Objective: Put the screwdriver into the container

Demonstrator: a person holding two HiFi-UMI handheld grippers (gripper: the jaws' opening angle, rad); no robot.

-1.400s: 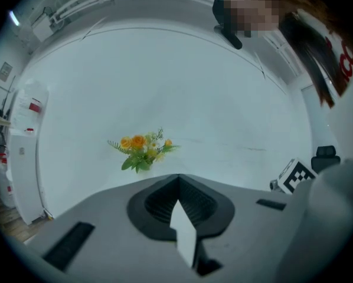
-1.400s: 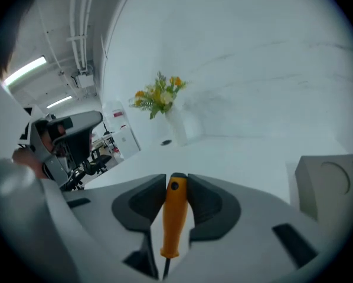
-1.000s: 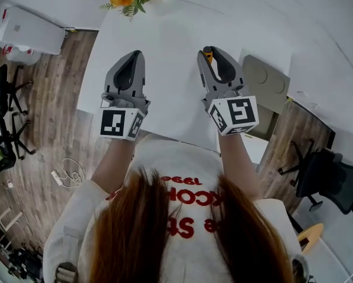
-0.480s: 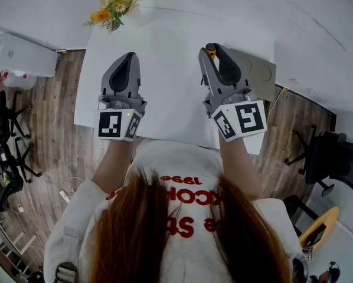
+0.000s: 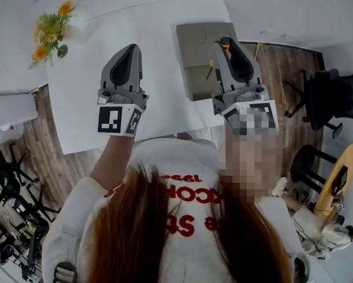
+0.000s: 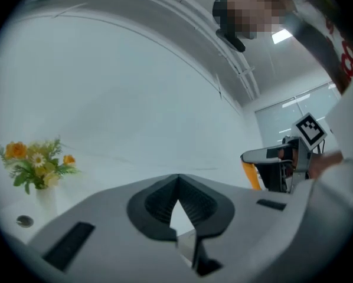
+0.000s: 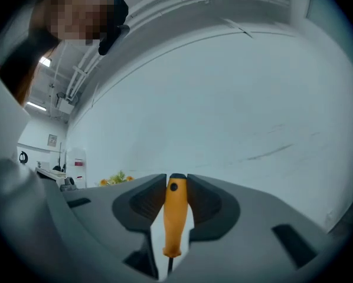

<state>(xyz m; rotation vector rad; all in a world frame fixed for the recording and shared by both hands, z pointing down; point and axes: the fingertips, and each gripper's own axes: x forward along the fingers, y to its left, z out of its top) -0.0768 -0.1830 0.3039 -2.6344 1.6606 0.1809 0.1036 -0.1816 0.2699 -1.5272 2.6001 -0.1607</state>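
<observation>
**Orange screwdriver [image 7: 175, 217] clamped in our right tool [image 7: 176, 180]**

We clench the right tool on the screwdriver's handle. Seen from the head view, it overlaps the grey container [image 5: 195, 46] on the white tabletop [image 5: 147, 34]. Our left tool [image 6: 177, 180] is clenched shut, empty.

Table [image 5: 153, 52]: flowers [image 5: 48, 37] at far left corner; container [image 5: 197, 46] at right edge, toward the far side.
Left gripper [image 5: 131, 46]: above the table's middle, left of the container.
Right gripper [image 5: 225, 40]: above the container's right part, screwdriver [image 7: 175, 217] clamped between its jaws.
Floor [image 5: 283, 69]: chairs [image 5: 324, 99] beyond the table's right edge.
</observation>
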